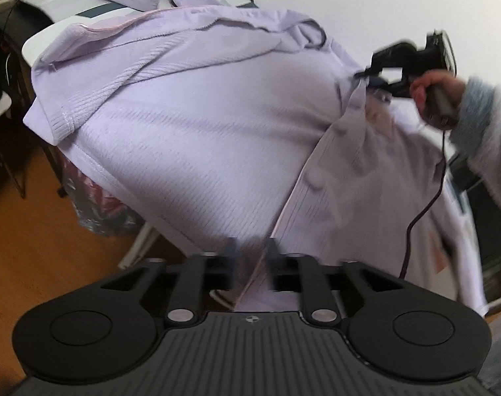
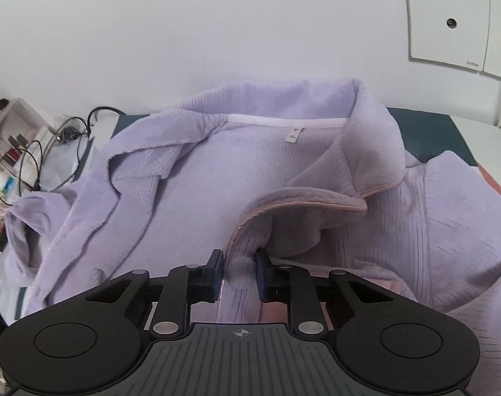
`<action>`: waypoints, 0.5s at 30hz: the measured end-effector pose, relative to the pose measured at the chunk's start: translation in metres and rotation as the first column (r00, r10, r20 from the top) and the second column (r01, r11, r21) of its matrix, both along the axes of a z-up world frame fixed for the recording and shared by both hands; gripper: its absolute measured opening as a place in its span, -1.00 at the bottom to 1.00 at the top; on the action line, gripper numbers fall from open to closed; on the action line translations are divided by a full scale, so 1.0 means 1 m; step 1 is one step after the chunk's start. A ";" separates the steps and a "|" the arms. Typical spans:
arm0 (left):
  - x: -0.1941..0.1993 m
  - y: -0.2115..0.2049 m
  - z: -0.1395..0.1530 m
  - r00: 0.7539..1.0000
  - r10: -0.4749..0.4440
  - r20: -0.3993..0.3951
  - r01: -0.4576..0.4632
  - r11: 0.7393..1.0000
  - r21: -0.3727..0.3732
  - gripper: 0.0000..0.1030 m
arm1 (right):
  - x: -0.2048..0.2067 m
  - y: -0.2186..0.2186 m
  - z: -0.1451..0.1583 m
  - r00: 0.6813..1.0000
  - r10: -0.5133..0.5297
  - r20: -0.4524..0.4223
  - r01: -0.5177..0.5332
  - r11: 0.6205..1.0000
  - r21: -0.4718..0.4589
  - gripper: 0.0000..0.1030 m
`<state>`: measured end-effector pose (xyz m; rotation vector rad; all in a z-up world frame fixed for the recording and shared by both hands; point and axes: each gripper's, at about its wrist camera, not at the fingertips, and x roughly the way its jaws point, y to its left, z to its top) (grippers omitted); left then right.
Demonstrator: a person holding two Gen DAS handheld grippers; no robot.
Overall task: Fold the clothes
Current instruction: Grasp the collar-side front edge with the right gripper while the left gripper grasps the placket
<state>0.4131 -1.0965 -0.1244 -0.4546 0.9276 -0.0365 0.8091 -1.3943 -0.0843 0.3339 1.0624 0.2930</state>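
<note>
The shirt (image 2: 197, 204) is the landmark: a lilac ribbed, fleecy button-up, spread open over the table (image 1: 29, 46) with its collar toward the wall and one side hanging past the table edge. We judge it light, soft and limp, so it will sag and crease wherever it is not held; the piped placket (image 2: 250, 227) and collar are the firmest places to take it. At the placket just below the collar, our right gripper (image 2: 240, 270) has its pads clenched on a bunched fold of the front. Lower on the same front edge, near the hem, our left gripper (image 1: 250, 260) straddles the placket; its fingers (image 1: 232, 264) are blurred, and we cannot tell whether they press the cloth or stand released. Beyond the shirt, cables (image 2: 36, 151) lie on the table to one side, and under the overhanging side is the wooden floor (image 1: 29, 247).
</note>
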 end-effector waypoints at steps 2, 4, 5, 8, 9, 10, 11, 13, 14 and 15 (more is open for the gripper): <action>-0.001 -0.003 -0.002 1.000 -0.029 0.008 0.029 1.000 -0.001 0.24 | 0.001 -0.002 -0.001 1.000 0.000 -0.007 0.000 1.000 0.007 -0.64; 0.000 -0.004 -0.004 0.998 -0.063 0.000 0.063 0.997 -0.035 0.24 | 0.002 -0.003 -0.003 1.000 -0.003 -0.016 0.003 1.000 0.013 -0.64; -0.001 -0.004 -0.005 0.998 -0.070 -0.007 0.069 0.997 -0.046 0.24 | 0.002 -0.004 -0.004 1.000 -0.006 -0.020 0.007 1.000 0.019 -0.64; -0.004 -0.003 -0.008 0.997 -0.072 -0.026 0.070 0.996 -0.062 -0.45 | 0.002 -0.005 -0.006 1.000 -0.013 -0.025 0.013 0.999 0.030 -0.63; -0.004 -0.002 -0.008 0.997 -0.072 -0.034 0.069 0.995 -0.077 -0.70 | 0.001 -0.005 -0.007 1.000 -0.015 -0.026 0.016 0.999 0.032 -0.63; -0.006 -0.002 -0.007 0.997 -0.073 -0.036 0.070 0.994 -0.082 -0.81 | 0.001 -0.005 -0.007 0.999 -0.019 -0.028 0.020 0.999 0.035 -0.63; -0.007 -0.004 -0.004 0.996 -0.081 -0.028 0.079 0.995 -0.068 -0.85 | 0.000 -0.006 -0.007 0.999 -0.023 -0.030 0.024 0.999 0.039 -0.63; -0.012 -0.010 0.009 0.996 -0.089 0.006 0.089 0.996 -0.005 -0.87 | -0.001 -0.008 -0.006 0.999 -0.030 -0.030 0.031 0.998 0.050 -0.65; -0.014 -0.013 0.016 0.996 -0.091 0.023 0.090 0.995 0.030 -0.87 | -0.003 -0.009 -0.006 0.999 -0.039 -0.027 0.040 0.998 0.057 -0.66; -0.018 -0.014 0.024 0.995 -0.086 0.048 0.083 0.995 0.061 -0.88 | -0.005 -0.012 -0.003 0.998 -0.054 -0.018 0.056 0.996 0.076 -0.68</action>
